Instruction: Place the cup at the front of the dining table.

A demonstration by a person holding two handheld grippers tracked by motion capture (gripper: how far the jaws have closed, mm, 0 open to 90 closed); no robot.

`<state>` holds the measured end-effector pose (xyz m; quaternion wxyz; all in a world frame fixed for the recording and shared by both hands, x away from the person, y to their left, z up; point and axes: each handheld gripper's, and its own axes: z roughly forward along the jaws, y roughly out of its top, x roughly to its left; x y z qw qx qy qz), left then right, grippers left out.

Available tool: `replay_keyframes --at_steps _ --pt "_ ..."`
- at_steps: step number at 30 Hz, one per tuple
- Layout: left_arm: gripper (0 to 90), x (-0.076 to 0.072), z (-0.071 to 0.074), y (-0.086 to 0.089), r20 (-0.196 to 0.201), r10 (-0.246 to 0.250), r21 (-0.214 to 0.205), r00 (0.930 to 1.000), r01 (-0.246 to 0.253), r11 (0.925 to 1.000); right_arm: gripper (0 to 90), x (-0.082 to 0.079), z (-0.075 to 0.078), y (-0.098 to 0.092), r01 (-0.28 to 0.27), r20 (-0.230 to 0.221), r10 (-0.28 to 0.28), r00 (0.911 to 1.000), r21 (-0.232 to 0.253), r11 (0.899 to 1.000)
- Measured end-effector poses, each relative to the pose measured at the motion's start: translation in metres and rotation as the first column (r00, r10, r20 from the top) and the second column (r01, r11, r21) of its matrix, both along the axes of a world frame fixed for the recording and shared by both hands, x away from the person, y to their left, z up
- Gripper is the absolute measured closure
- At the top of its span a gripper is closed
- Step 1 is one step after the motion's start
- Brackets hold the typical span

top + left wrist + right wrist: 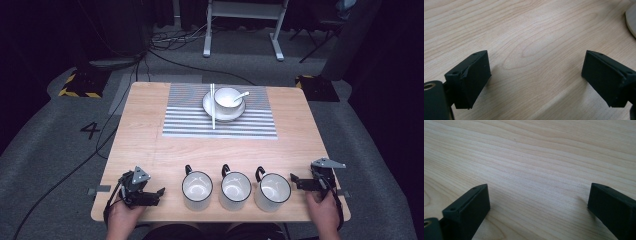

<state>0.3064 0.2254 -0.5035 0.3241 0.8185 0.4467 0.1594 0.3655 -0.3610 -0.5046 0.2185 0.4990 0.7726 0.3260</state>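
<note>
Three white mugs with black rims and handles stand in a row near the table's front edge: left [197,190], middle [235,190], right [272,191]. My left gripper [156,196] rests on the wood left of the row, jaws wide apart and pointing toward the left mug. In the left gripper view the gripper [536,65] is open over bare wood, with a pale curved edge [632,22] at the upper right. My right gripper [296,182] sits right of the row, pointing at the right mug. The right gripper view has that gripper [539,197] open with nothing between its pads.
A grey striped placemat [190,122] lies at the table's far middle. On it a white plate [207,106] carries a white bowl [227,98] with a spoon [242,95]. White chopsticks [212,107] lie beside the bowl. Cables and a desk frame are on the floor beyond.
</note>
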Motion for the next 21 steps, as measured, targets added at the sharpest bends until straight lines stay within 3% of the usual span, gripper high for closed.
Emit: replay_keyframes --at_steps 17,19,20,21 --pt "9.7 0.0017 0.0003 -0.0006 -0.001 0.012 -0.011 0.9999 -0.012 0.9999 4.3 0.0001 0.0002 -0.0003 -0.001 -0.002 0.001 1.0 -0.004 1.0" --pt "12.2 0.0019 0.0007 0.0001 0.002 0.01 -0.019 0.9999 -0.01 0.9998 4.3 0.0002 0.0002 -0.0003 -0.001 -0.002 0.001 1.0 -0.004 1.0" --pt "13.7 0.0016 0.001 0.0004 0.008 0.003 -0.051 1.0 -0.003 0.9987 4.3 0.0002 0.0002 -0.0003 -0.001 -0.002 0.001 1.0 -0.004 1.0" --pt "13.8 0.0016 0.0025 0.0005 0.006 -0.003 -0.054 1.0 0.003 0.9985 4.3 0.0001 0.0001 -0.0002 0.0 -0.001 0.0 1.0 -0.004 1.0"
